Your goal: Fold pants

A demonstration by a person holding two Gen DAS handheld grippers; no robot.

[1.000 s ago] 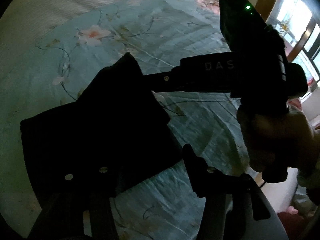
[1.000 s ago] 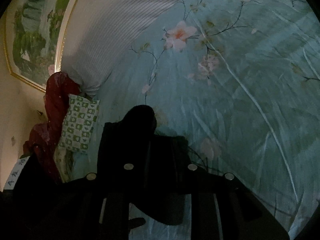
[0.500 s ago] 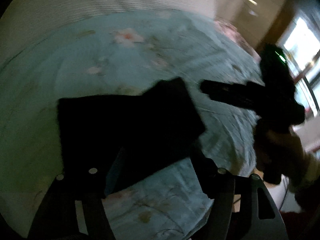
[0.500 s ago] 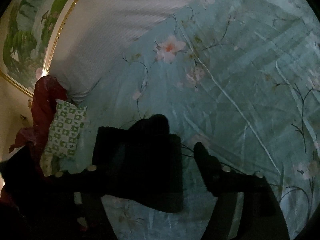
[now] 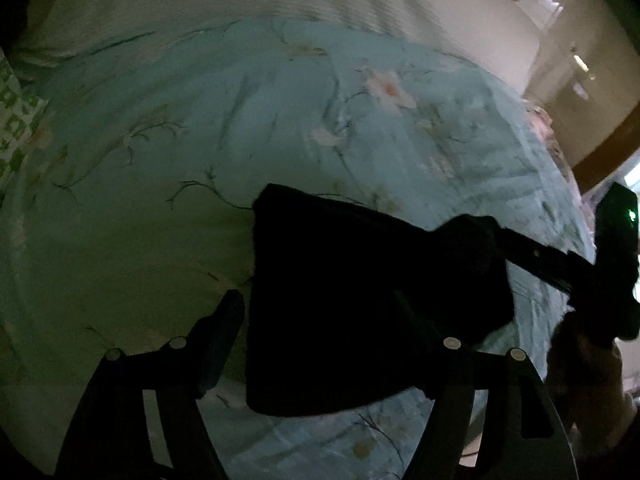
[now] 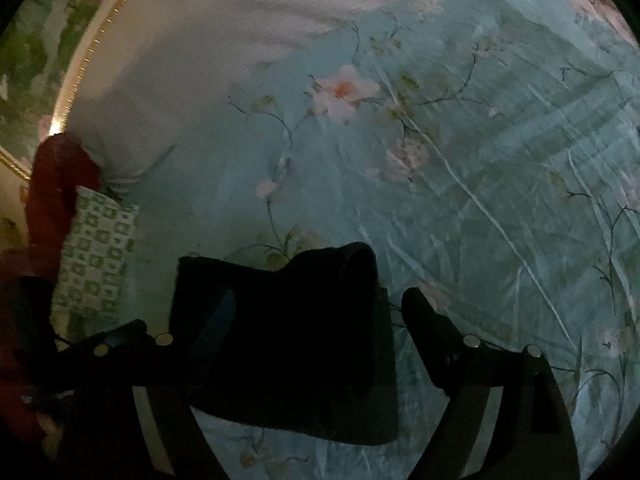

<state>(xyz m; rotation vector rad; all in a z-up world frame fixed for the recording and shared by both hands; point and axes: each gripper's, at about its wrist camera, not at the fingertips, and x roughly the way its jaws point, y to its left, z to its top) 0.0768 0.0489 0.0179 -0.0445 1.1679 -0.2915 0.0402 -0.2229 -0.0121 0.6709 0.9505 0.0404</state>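
Left wrist view first: the left gripper [image 5: 316,320] stands released, its jaws opening wider, and a second ago its left finger was lost against the black cloth where now it sits clear over bare sheet at about seven o'clock. The folded black pants [image 5: 360,300] lie flat on the teal floral bedsheet [image 5: 200,140], a compact dark block running from the picture's centre toward four o'clock. Out at three o'clock the right gripper [image 5: 536,256] reaches in with a person's hand [image 5: 580,360] behind it.

Right wrist view: the right gripper [image 6: 308,316] was near closed on the cloth a second ago; now its jaws are opening, fingers wide apart, pressing nothing. The pants [image 6: 288,340] rest on the sheet [image 6: 480,160] around six o'clock, one rounded fold edge humped at their top right. A green checked pillow [image 6: 96,256] sits at nine o'clock.

Both letting go together suggests this fold has been laid down; the bundle looks small, probably finished or one fold short.
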